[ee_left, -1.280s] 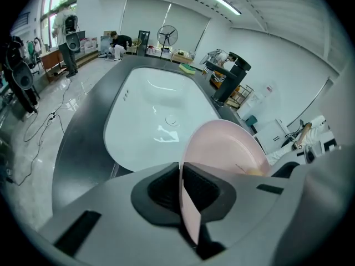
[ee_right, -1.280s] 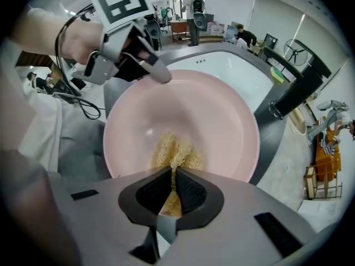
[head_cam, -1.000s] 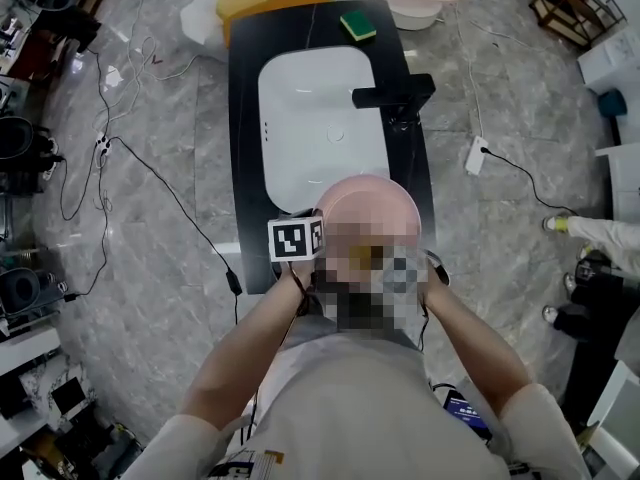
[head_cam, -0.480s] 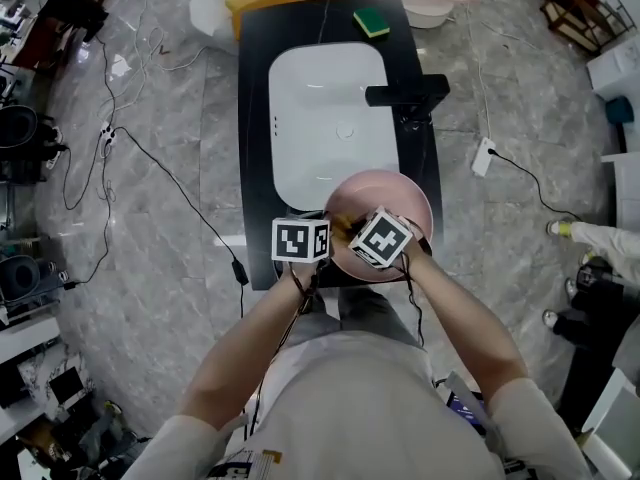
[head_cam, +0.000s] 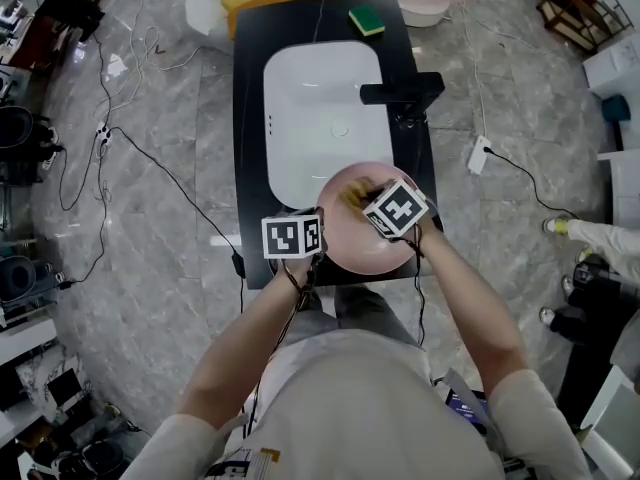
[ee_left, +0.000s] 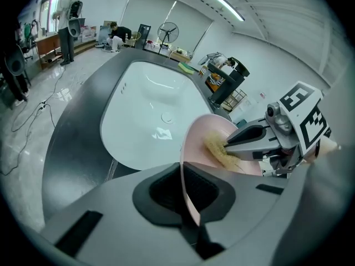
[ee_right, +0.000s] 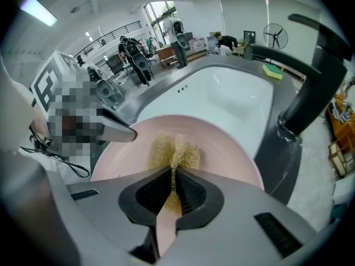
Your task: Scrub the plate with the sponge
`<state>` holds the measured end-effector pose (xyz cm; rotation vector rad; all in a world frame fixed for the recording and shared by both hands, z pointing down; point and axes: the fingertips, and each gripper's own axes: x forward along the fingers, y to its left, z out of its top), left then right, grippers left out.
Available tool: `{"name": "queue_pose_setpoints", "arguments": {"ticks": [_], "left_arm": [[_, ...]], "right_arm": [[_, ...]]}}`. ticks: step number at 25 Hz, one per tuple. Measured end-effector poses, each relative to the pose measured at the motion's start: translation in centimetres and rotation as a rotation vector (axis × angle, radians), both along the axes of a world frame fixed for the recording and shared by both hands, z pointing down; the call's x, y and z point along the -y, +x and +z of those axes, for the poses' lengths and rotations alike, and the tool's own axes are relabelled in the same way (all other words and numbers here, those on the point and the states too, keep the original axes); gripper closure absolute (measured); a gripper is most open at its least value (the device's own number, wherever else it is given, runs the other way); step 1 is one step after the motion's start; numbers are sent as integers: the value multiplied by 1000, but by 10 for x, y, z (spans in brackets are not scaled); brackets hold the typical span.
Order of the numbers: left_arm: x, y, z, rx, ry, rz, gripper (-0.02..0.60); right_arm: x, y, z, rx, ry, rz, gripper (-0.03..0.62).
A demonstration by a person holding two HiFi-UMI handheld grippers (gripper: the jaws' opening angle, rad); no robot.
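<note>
A pink plate (head_cam: 350,243) is held over the near end of the black counter, tilted. My left gripper (head_cam: 322,232) is shut on its left rim; in the left gripper view the thin rim (ee_left: 183,173) runs into the closed jaws of my left gripper (ee_left: 186,197). My right gripper (head_cam: 364,198) is shut on a yellow mesh sponge (head_cam: 354,192) and presses it against the plate's face. In the right gripper view the sponge (ee_right: 175,152) bulges out of my right gripper (ee_right: 173,188) onto the plate (ee_right: 227,148).
The white sink basin (head_cam: 318,108) lies beyond the plate, with a black faucet (head_cam: 402,92) on its right. A green and yellow sponge (head_cam: 366,18) rests at the counter's far end. Cables run over the floor (head_cam: 130,158) at left. A person's legs (head_cam: 598,236) show at right.
The right gripper has slid the sponge away from me across the plate, toward its far side. The left gripper and the plate have hardly shifted.
</note>
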<state>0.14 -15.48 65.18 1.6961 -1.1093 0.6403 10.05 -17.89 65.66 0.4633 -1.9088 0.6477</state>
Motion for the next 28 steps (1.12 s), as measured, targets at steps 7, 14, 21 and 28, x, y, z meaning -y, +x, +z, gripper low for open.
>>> {"name": "queue_pose_setpoints", "arguments": {"ticks": [7,14,21,28], "left_arm": [[2,-2,0,16,16,-41,554],[-2,2,0,39,29,-18,554],[-10,2,0,30,22,3,554],[-19,2,1,-18,-1,-24,555]], "right_arm": [[-15,47,-10,-166,119,-100,549],[-111,51,-10,-141,-49,-237,549],[-139,-19,-7,32,-83,-275,549],[-71,-41,-7,19,7,-262,549]]}}
